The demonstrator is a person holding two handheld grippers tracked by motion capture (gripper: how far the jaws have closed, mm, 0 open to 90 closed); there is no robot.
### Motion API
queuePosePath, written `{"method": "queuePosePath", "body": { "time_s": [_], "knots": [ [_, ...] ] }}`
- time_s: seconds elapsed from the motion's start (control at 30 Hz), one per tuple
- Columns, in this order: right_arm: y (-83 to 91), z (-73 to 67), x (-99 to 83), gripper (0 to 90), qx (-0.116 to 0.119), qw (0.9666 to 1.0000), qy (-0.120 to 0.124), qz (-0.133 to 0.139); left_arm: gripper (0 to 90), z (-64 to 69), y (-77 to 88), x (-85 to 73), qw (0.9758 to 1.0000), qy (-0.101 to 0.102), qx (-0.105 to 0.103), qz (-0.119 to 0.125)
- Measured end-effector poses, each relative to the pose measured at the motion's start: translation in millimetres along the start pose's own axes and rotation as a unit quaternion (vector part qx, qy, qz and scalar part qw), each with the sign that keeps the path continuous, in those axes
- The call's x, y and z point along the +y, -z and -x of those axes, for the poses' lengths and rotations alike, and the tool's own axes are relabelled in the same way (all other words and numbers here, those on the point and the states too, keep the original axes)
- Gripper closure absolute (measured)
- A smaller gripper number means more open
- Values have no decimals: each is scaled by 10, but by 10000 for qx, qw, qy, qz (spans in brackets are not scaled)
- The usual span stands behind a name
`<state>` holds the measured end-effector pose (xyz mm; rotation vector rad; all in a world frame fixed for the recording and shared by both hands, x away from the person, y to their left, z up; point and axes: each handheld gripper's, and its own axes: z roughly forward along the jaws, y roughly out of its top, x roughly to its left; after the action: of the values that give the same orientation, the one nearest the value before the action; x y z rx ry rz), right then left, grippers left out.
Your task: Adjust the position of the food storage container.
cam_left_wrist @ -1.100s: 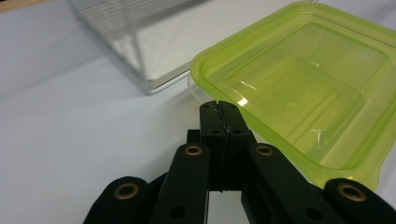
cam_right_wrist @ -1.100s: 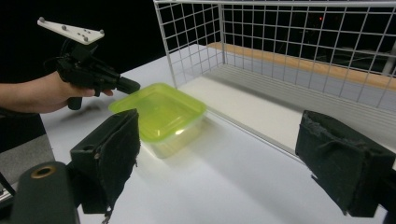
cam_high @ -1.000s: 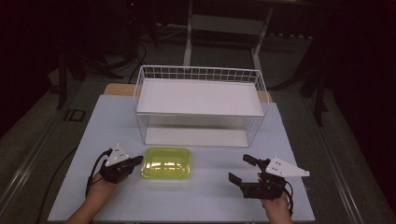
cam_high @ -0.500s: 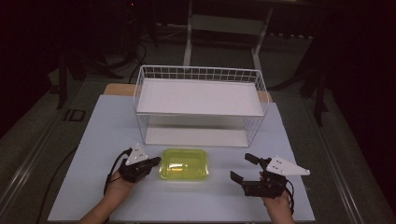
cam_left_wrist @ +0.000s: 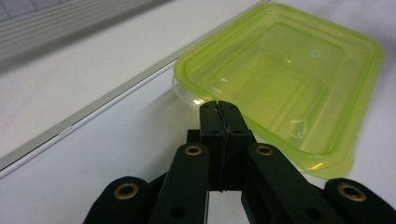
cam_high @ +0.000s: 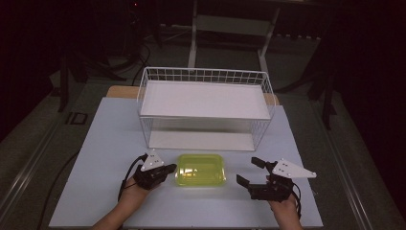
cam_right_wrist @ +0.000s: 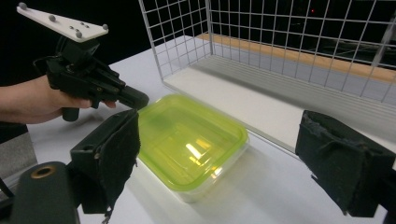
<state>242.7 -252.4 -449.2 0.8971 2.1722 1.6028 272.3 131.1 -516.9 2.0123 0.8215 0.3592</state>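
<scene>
A translucent yellow-green plastic container (cam_high: 201,170) with its lid on lies on the white table, just in front of the wire basket. My left gripper (cam_high: 170,168) is shut with nothing between its jaws, and its tip rests against the container's left edge. In the left gripper view the closed tips (cam_left_wrist: 219,106) meet the container's rim (cam_left_wrist: 285,84). My right gripper (cam_high: 248,171) stands open to the right of the container, a short gap away. In the right gripper view the container (cam_right_wrist: 187,135) lies ahead between the two spread pads (cam_right_wrist: 114,149), with the left gripper (cam_right_wrist: 137,99) behind it.
A white wire basket (cam_high: 206,76) with a flat white shelf stands at the back middle of the table (cam_high: 105,139). Its open front faces the container. Cables trail from both grippers toward the near edge. Dark floor and stands surround the table.
My left gripper has moved right, staying shut, and the container has slid right with it toward the table's middle. The right gripper has kept still and open.
</scene>
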Motion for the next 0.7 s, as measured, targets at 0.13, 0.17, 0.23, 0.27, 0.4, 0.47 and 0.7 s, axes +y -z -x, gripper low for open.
{"method": "queuePosePath", "body": {
  "time_s": [0.13,0.17,0.23,0.27,0.4,0.47,0.7],
  "knots": [
    [-13,5,-7,137,12,10000,-22,-27,900,24,-26,30,10000,-39,-24,22],
    [-14,7,-8,137,20,10000,-27,-26,900,27,-35,35,10000,-40,-19,26],
    [-15,7,-8,137,19,10000,-25,-32,900,27,-59,46,10000,-93,15,18],
    [-15,7,-8,137,20,10000,-29,-27,900,27,-67,50,9999,-96,29,15],
    [-15,7,-12,137,30,10000,-40,-31,900,25,-112,64,9999,-110,42,24],
    [-16,6,-11,137,22,10000,-42,-40,900,36,-135,77,9999,-114,44,25],
    [-19,9,-16,137,25,10000,-58,-55,899,76,-165,105,9998,-171,12,94]
  ]
}}
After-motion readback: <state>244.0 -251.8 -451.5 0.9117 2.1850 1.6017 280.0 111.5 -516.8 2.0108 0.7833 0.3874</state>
